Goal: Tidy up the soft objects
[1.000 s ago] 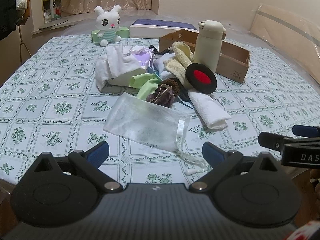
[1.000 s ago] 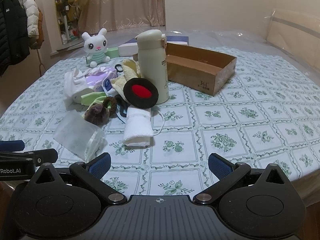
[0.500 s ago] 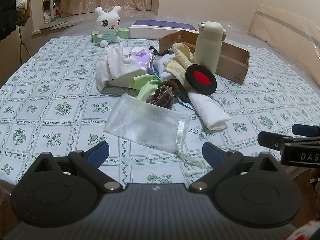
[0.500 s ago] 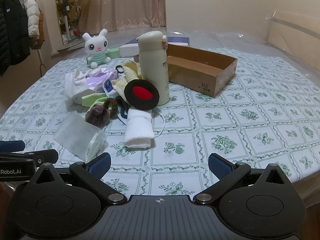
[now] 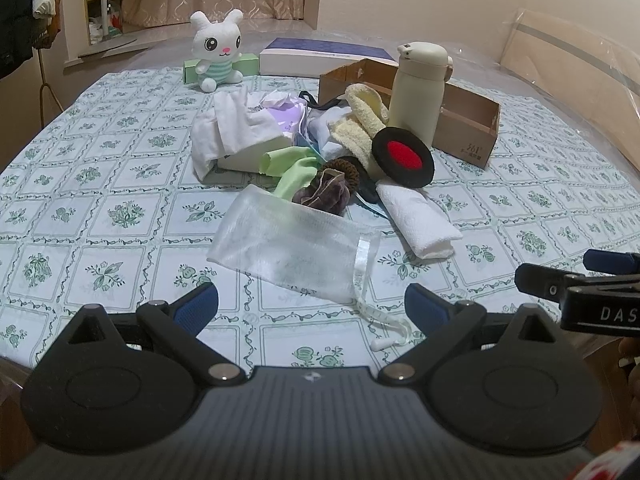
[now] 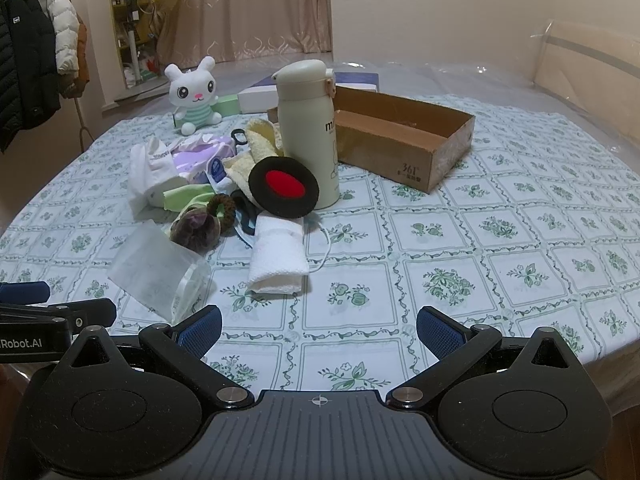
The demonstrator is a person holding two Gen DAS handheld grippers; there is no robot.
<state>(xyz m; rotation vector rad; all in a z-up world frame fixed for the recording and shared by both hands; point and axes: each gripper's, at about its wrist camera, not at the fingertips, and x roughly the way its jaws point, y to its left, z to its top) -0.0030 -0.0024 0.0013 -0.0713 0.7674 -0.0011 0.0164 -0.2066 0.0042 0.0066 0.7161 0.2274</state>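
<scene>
A heap of soft things lies mid-table: white cloth [image 5: 228, 128], green cloth [image 5: 296, 170], cream towel [image 5: 360, 128], brown scrunchie [image 5: 326, 196], a black pad with a red centre [image 5: 403, 157] and a folded white towel [image 5: 418, 220]. A translucent mesh drawstring bag [image 5: 296, 248] lies nearest, just ahead of my left gripper [image 5: 312, 304], which is open and empty. My right gripper [image 6: 318, 328] is open and empty too, near the front table edge, with the white towel [image 6: 278, 258] and the bag [image 6: 158, 270] ahead to its left. A plush rabbit [image 6: 194, 94] sits at the back.
A cream flask [image 6: 308, 132] stands upright beside the heap, the black pad leaning on it. An open cardboard box [image 6: 404, 140] sits behind it to the right. Flat boxes [image 5: 324, 54] lie at the back. Coats [image 6: 36, 52] hang far left. A floral cloth [image 6: 500, 264] covers the table.
Both grippers have crept slightly forward toward the heap; everything on the table stays where it was.
</scene>
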